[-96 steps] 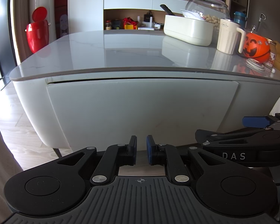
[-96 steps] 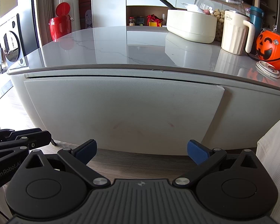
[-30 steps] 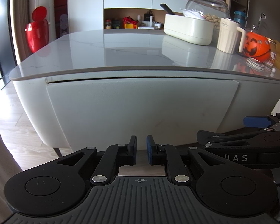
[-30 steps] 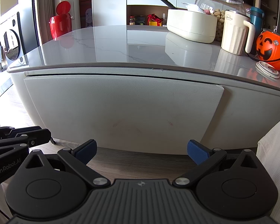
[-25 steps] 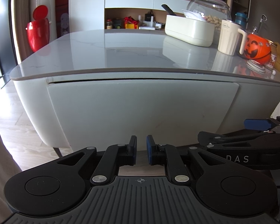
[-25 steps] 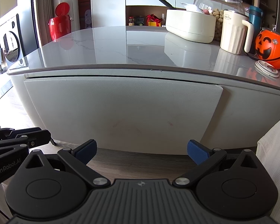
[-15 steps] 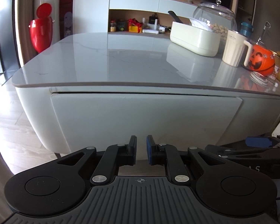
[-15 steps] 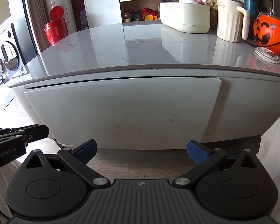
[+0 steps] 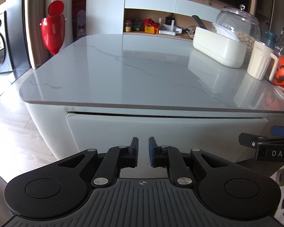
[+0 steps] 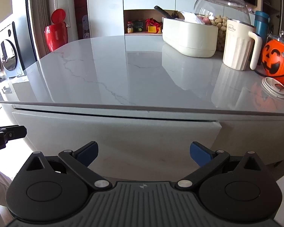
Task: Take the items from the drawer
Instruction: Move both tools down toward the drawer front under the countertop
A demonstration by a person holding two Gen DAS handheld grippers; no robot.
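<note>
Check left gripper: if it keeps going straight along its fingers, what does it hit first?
Most likely the pale drawer front under the tabletop. The left gripper is shut and empty, aimed at that panel. Nothing shows between them, though depth is unclear.

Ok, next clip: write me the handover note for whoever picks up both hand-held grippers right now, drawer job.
Left hand-held gripper: shut, holding nothing, in front of the drawer front.
Right hand-held gripper: open wide, empty, also facing the drawer front.
Drawer: closed under the marble tabletop, only a thin dark gap along its top edge; no handle visible. Its contents cannot be seen.
On the tabletop, not part of the job: cream box, cream jug, pumpkin bucket.
Done: nothing yet.
Left: open the drawer, take the items out.
</note>
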